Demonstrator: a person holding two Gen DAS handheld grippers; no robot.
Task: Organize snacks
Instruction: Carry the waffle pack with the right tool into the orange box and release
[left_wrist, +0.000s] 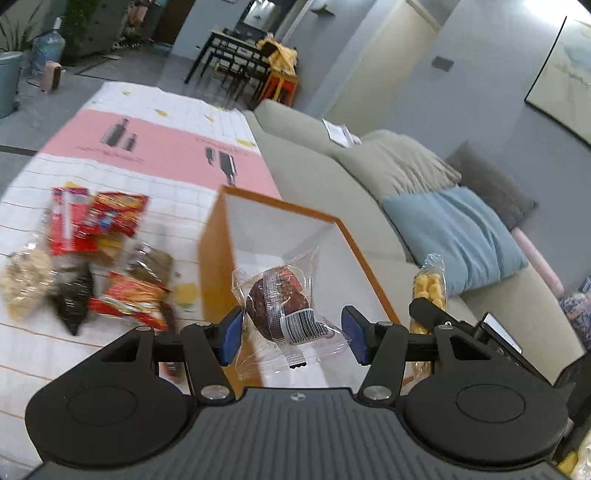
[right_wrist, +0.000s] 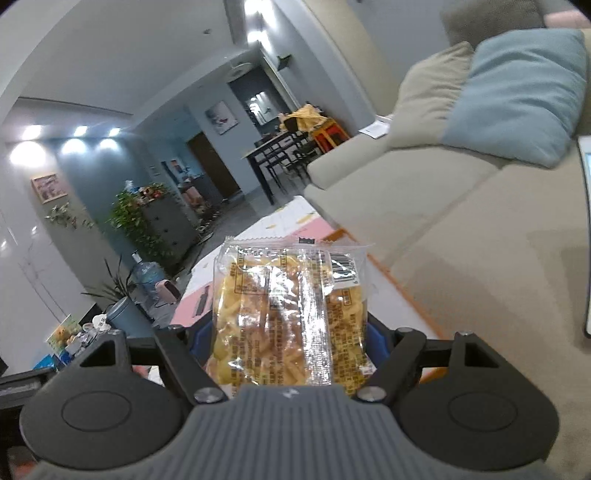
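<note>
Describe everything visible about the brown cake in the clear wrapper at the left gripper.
The brown cake is a round, dark chocolate-looking piece sealed in a clear, crinkled plastic wrapper with crimped ends and a white barcode label on its lower right. It sits between the blue pads of the left gripper, off the table and tilted, in front of the open orange-edged box. The left pad meets the cake; the right pad touches only loose wrapper, if anything.
</note>
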